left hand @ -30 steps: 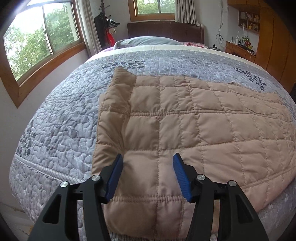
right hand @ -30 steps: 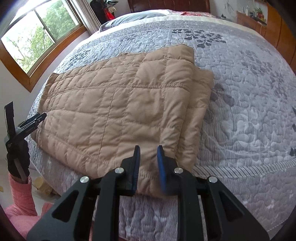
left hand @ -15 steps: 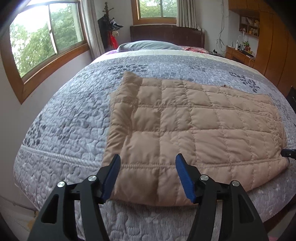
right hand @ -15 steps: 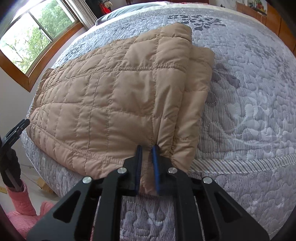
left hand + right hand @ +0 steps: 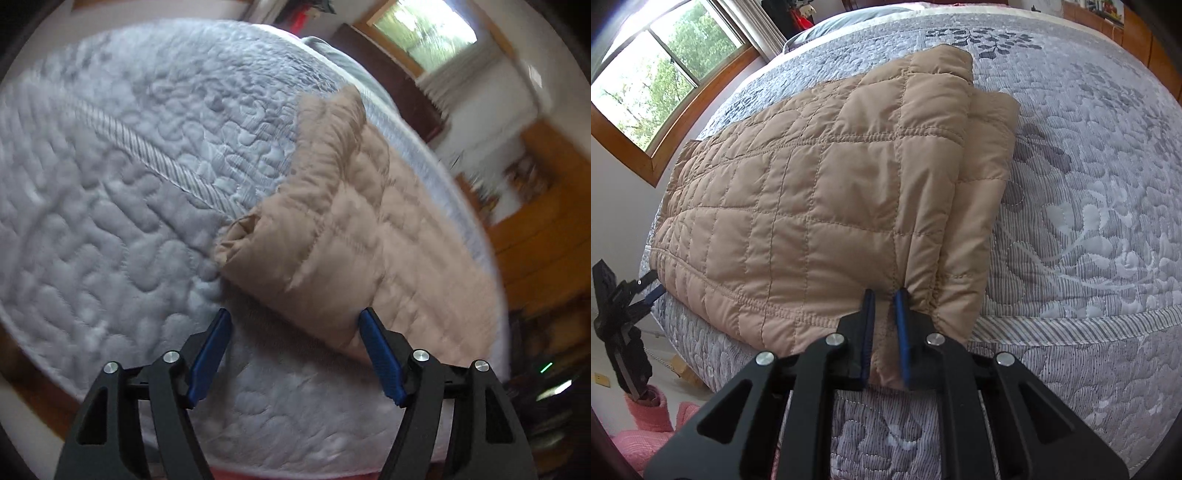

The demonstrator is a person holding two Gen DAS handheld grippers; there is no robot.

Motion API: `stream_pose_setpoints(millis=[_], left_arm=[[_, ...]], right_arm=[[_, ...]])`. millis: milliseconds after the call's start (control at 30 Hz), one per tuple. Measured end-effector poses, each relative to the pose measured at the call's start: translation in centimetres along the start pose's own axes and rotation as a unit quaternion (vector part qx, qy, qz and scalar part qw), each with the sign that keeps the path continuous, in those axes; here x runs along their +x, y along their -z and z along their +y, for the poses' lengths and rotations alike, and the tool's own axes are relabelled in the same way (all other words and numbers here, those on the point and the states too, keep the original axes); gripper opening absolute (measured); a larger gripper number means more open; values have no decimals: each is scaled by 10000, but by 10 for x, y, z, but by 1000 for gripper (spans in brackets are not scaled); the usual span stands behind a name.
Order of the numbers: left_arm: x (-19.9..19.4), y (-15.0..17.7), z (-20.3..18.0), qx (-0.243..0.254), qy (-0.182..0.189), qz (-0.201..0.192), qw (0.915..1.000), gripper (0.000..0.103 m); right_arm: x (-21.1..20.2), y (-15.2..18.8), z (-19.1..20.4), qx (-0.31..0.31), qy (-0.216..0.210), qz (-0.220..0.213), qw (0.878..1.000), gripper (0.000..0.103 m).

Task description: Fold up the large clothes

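Room, left wrist view: grey quilted bedspread (image 5: 122, 229) is covering the bed; a window (image 5: 424, 33) and wooden cabinets (image 5: 546, 206) are showing blurred behind it.
Garment, left wrist view: tan quilted jacket (image 5: 351, 240) is lying folded on the bedspread, one corner reaching between the fingers.
Left gripper (image 5: 295, 325): its blue fingers (image 5: 210, 343) are standing wide apart, holding nothing; the right-hand pad is sitting just beside the jacket's near edge.
Room, right wrist view: a wood-framed window (image 5: 653, 85) is letting in daylight at the left; the bedspread (image 5: 1089, 229) is filling the right.
Garment, right wrist view: the jacket (image 5: 820, 206) is lying across the bed near its front edge, layers stacked at its right side.
Right gripper (image 5: 884, 299): its fingers are pinching the jacket's near hem, almost together.
Left gripper, right wrist view (image 5: 652, 284): it is hovering at the jacket's far-left corner, whether touching I cannot tell.
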State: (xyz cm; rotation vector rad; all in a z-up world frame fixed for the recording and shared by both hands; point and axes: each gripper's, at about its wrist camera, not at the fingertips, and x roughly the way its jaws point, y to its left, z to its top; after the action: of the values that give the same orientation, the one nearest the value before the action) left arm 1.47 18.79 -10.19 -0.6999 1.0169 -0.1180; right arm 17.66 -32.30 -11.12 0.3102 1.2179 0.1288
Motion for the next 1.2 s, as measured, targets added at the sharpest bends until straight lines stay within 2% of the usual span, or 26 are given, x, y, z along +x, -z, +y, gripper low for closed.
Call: stream_pose_setpoints(millis=[100,200,233,300,367,433,600,767,833,933,1067,1133,1200], left_arm=[[7,-12,8,-396,461,-133,9981,72],[20,-23,16,-818,621,-81,9947,72],[21,-24,18,-896,617,-118,9940,69],[21,-25,22,-1011,655,-211,9925,49],[25,-23,29,-1182,873,-152,9890,26],[26,-19,34,-1325,971,-179,9863,20],[34,-8,34,-1122,759,-279,9904,18],[36,-9,39,-1077,897,-204,9899,17],[28,-12,33,-868,874,-331,9918,14],[9,-19,6,-163,864,-715,9936,12],[-15,-24,-40,723,1005,-936,9879,12],[-21,-23,-68,1189,1000,-992,9829,12],[-25,-21,-101,1684,1133,-1005,9740,12]], right_arm=[[-1,0,-1,-5,-23,-8,10000,10],[-2,0,-5,32,-82,-6,10000,10],[-2,0,-5,46,-104,-6,9999,10],[-3,1,-7,69,-130,-3,9999,10],[-4,1,-8,72,-135,12,9999,10],[-4,0,-9,65,-127,45,9999,10],[-2,-3,-7,44,-68,113,9999,10],[1,-6,-5,90,-37,116,9999,10],[2,-6,-5,120,-53,117,9998,10],[0,-7,-9,278,-147,180,9993,9],[-4,-11,-10,345,-154,208,9991,9],[-6,-12,-10,347,-142,189,9991,10],[-10,-12,-10,389,-167,168,9990,10]])
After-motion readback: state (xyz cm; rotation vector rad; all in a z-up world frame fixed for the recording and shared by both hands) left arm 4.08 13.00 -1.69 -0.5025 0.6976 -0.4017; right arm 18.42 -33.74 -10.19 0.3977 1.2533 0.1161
